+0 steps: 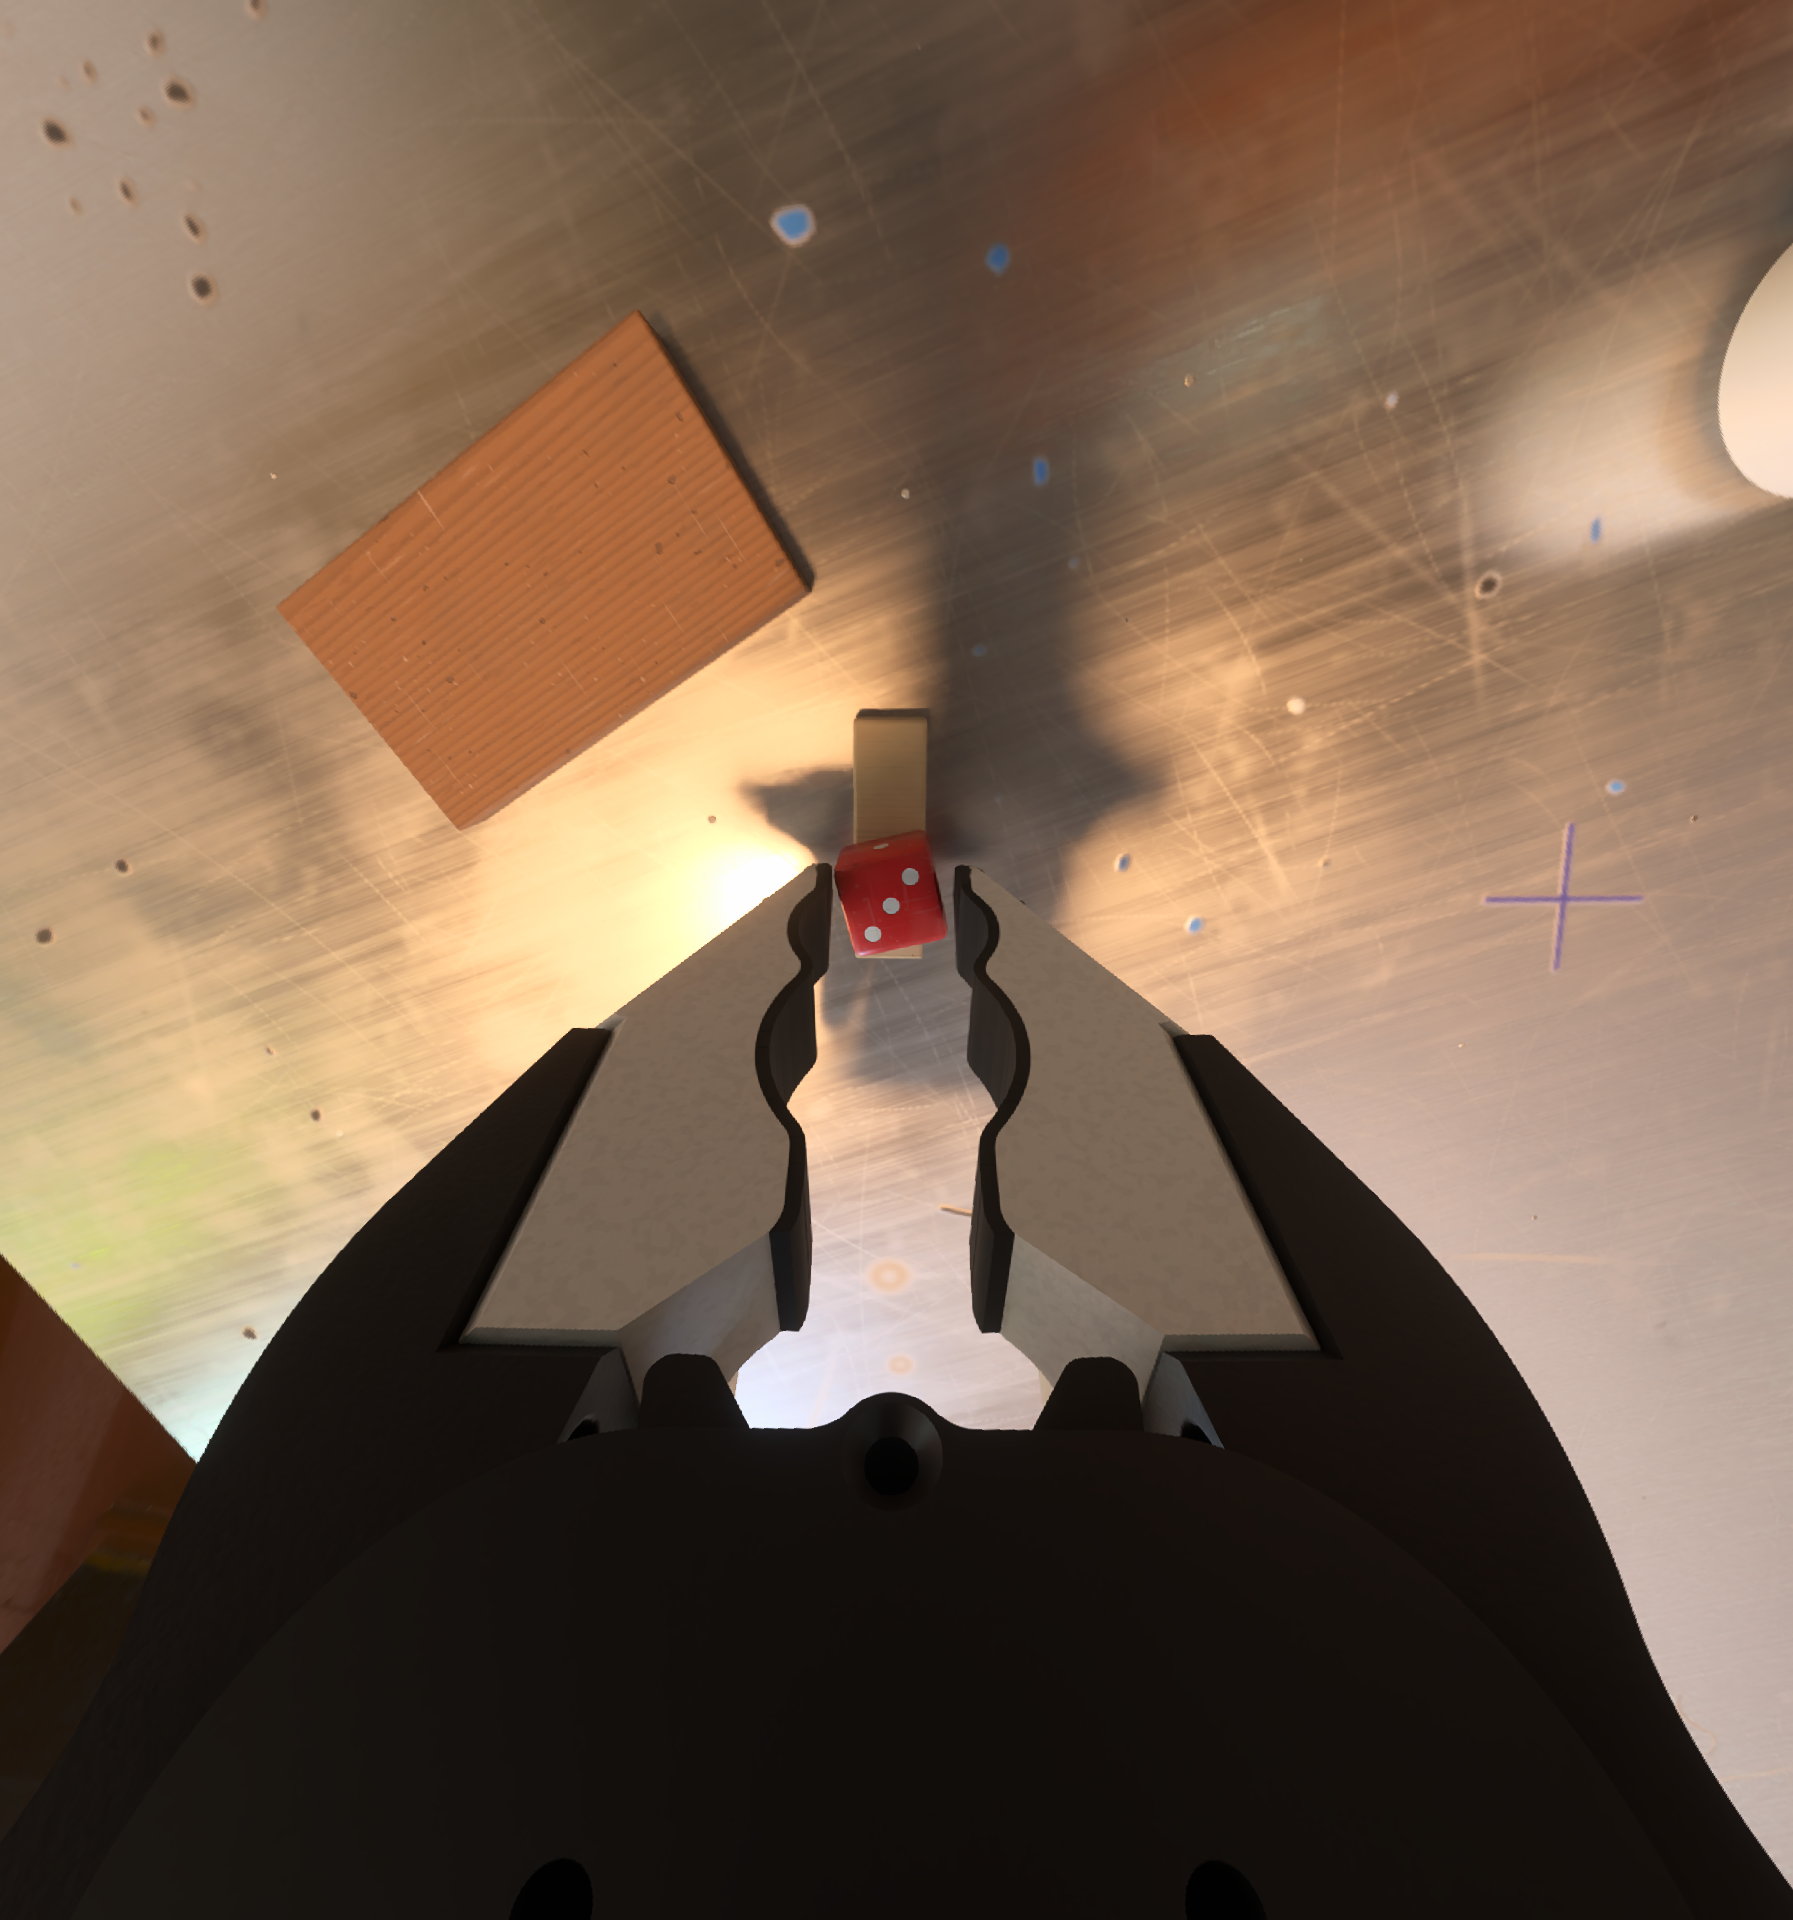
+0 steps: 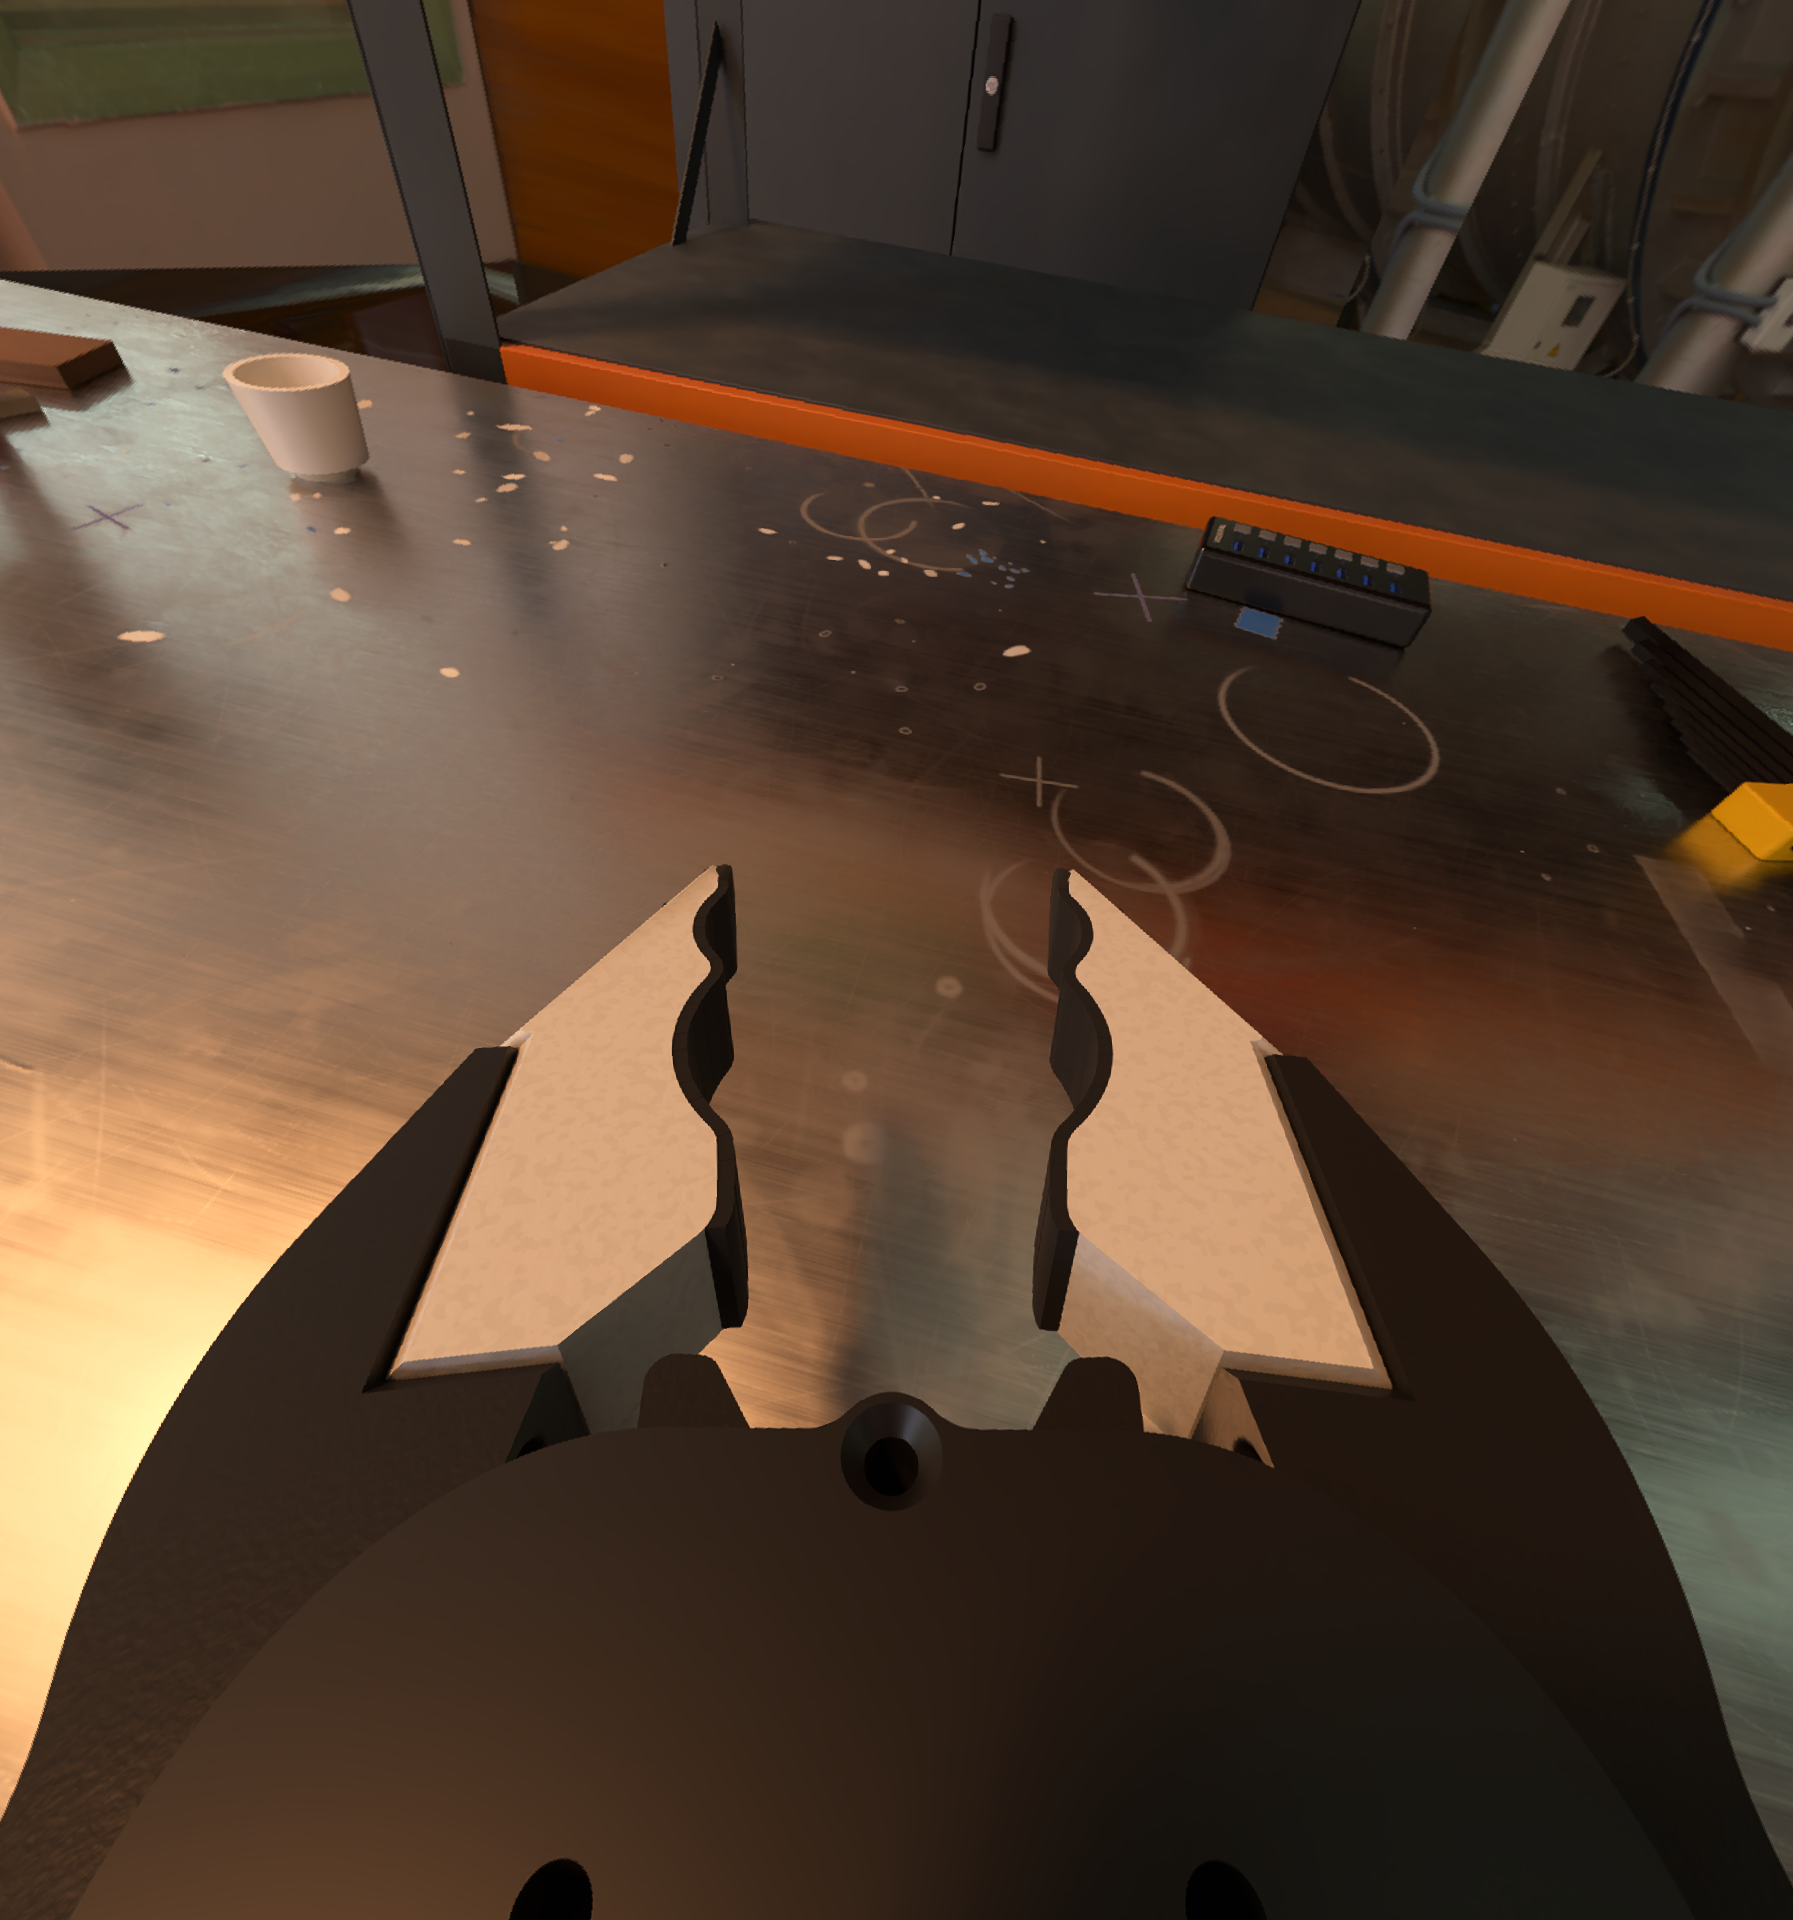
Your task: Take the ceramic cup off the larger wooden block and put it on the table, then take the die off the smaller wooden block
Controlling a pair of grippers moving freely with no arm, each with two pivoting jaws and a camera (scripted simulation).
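1. The red die (image 1: 890, 896) sits just above centre in the left wrist view, perched on the near end of the smaller wooden block (image 1: 890, 771), a pale narrow piece. The left tool (image 1: 892, 883) has its fingers parted on either side of the die, with a sliver of gap on each side, so it grips nothing yet.
2. The die looks small, hard and light, with smooth, likely slippery faces. I would take it on two opposite flat sides, squarely, since a corner pinch could squirt it out.
3. It looks slightly turned against the fingers, so closing may twist it or nudge the block beneath.
4. The ceramic cup (image 2: 298, 416) stands upright on the desk (image 2: 456, 831) at the upper left of the right wrist view; stiff and breakable, it looks already set down. The larger wooden block (image 1: 544, 571) lies bare at the upper left of the left wrist view.
5. The right tool (image 2: 892, 883) is open and empty over bare desk.
6. Hidden: the die's underside and how much of it rests on the block. The cup is cut off at the right edge of the left wrist view.
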